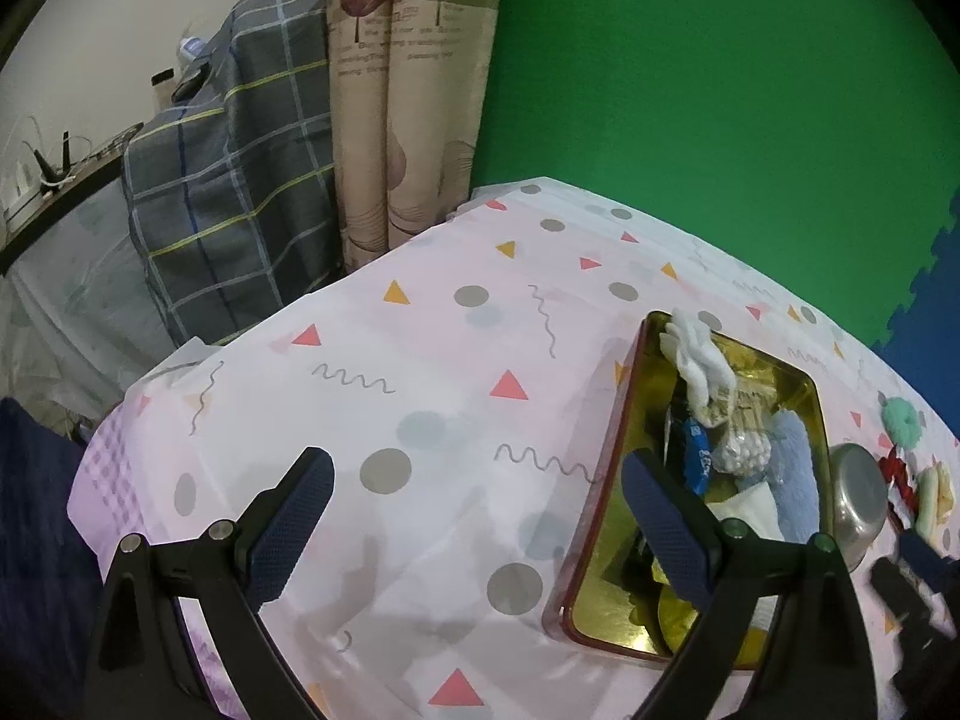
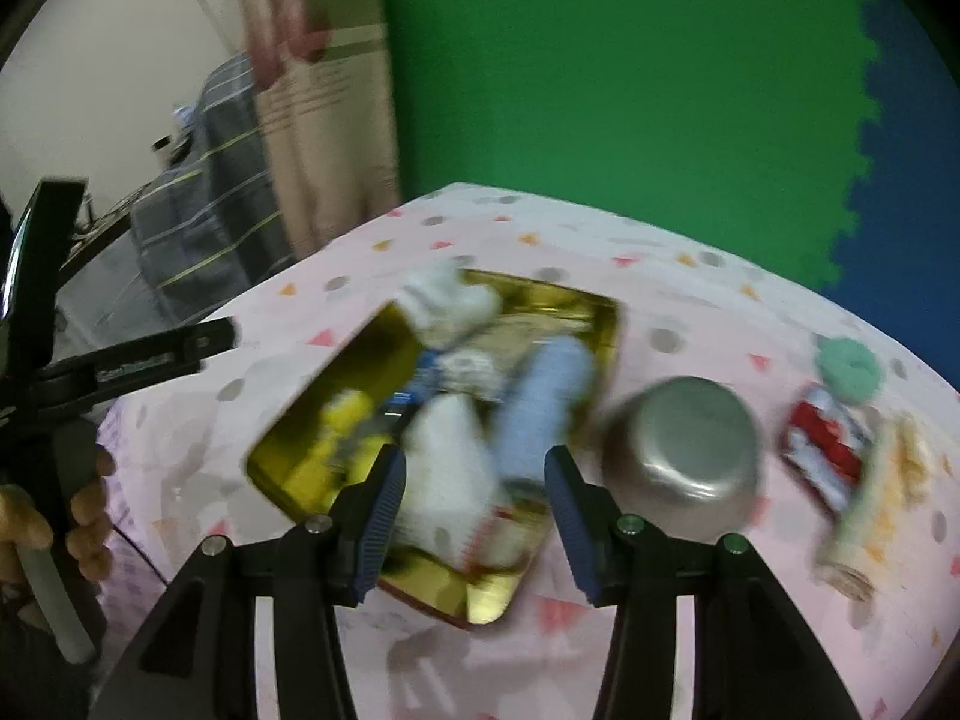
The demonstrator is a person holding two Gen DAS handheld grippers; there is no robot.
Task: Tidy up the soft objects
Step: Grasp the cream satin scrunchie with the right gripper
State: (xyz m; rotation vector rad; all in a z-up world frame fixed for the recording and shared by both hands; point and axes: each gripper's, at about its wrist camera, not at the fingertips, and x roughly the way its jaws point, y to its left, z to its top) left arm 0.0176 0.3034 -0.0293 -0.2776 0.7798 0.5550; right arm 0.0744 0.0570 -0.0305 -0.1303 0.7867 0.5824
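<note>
A gold tin tray (image 1: 606, 480) lies on the pink patterned tablecloth, holding a white fluffy piece (image 1: 696, 354), a light blue cloth (image 1: 792, 480) and small packets. My left gripper (image 1: 474, 459) hovers open and empty over the cloth, its right finger overlapping the tray's near rim. The right wrist view is blurred. There my right gripper (image 2: 475, 456) stands open above the tray (image 2: 336, 372), with a white folded cloth (image 2: 450, 468) lying in the tray below the gap, untouched by the pads, and the blue cloth (image 2: 540, 408) beside it. A teal fluffy ring (image 2: 849, 369) lies outside the tray on the right.
An upturned steel bowl (image 2: 684, 456) sits just right of the tray. Further right lie a red and white packet (image 2: 822, 444) and a pale roll (image 2: 870, 510). Plaid-covered furniture (image 1: 228, 192) and a curtain (image 1: 396, 120) stand beyond the table's left edge. A hand (image 2: 90, 516) holds the left gripper.
</note>
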